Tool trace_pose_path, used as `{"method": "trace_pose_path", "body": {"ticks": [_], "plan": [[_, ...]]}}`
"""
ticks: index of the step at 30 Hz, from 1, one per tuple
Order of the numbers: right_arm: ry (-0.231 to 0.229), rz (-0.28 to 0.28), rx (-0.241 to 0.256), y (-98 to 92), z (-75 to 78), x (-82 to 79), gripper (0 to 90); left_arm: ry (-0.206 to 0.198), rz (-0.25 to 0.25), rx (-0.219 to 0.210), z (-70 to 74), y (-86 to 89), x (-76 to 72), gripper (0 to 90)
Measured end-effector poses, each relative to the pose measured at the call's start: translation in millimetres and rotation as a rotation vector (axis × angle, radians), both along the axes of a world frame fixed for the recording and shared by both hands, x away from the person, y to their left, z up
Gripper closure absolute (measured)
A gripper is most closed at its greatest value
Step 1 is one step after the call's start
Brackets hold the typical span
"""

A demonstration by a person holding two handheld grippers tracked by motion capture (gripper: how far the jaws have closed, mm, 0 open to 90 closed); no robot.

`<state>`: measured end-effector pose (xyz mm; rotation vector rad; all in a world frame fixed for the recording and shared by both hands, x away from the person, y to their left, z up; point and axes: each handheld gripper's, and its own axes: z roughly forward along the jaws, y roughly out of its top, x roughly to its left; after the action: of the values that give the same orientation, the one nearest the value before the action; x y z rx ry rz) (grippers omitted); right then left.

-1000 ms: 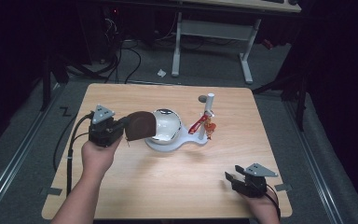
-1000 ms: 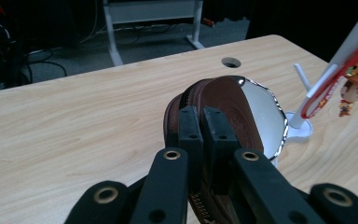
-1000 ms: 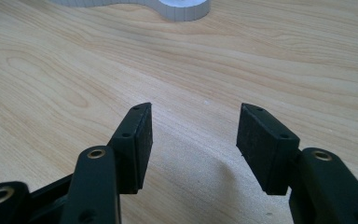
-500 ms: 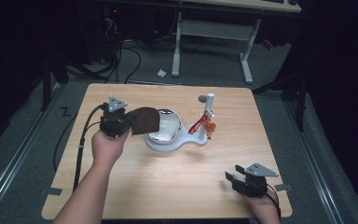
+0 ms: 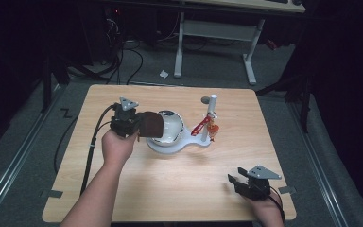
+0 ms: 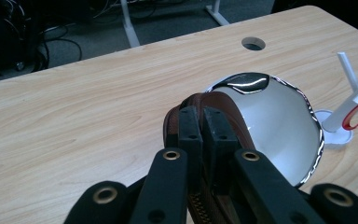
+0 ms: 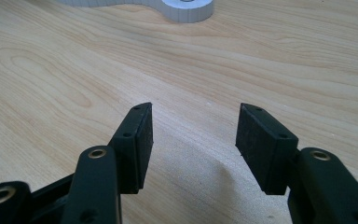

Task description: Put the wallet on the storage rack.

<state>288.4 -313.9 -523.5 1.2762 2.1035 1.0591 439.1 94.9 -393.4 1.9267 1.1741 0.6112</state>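
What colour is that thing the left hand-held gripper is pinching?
Brown, a pouch with a zip by the look of it; the left gripper view shows it best.

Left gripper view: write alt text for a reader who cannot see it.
The left gripper, jaws shut, pinches a brown zippered pouch at the rim of a shiny metal bowl. Both sit over a light wooden table, with a white post at right.

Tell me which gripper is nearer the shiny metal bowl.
Left. The left gripper is right at the bowl's near-left rim, its fingers shut on a brown pouch held against it. The right gripper rests open near the table's front right corner, well clear.
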Motion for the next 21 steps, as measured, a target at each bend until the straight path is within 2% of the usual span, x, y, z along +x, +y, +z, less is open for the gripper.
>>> {"method": "trace_pose_path", "body": {"ticks": [10,17,21], "plan": [[-0.004,-0.004,0.004,-2.6,0.1,-0.8,46.5,-0.001,0.007,0.026,-9.9,-28.2,10.9,86.6],[-0.009,-0.010,0.009,-4.1,0.9,-0.7,46.9,-0.003,0.016,0.027,-15.5,-39.5,14.1,86.2],[-0.012,-0.014,0.014,-4.6,1.6,-1.1,47.2,-0.006,0.015,0.008,-15.7,-41.3,14.9,85.4]]}}
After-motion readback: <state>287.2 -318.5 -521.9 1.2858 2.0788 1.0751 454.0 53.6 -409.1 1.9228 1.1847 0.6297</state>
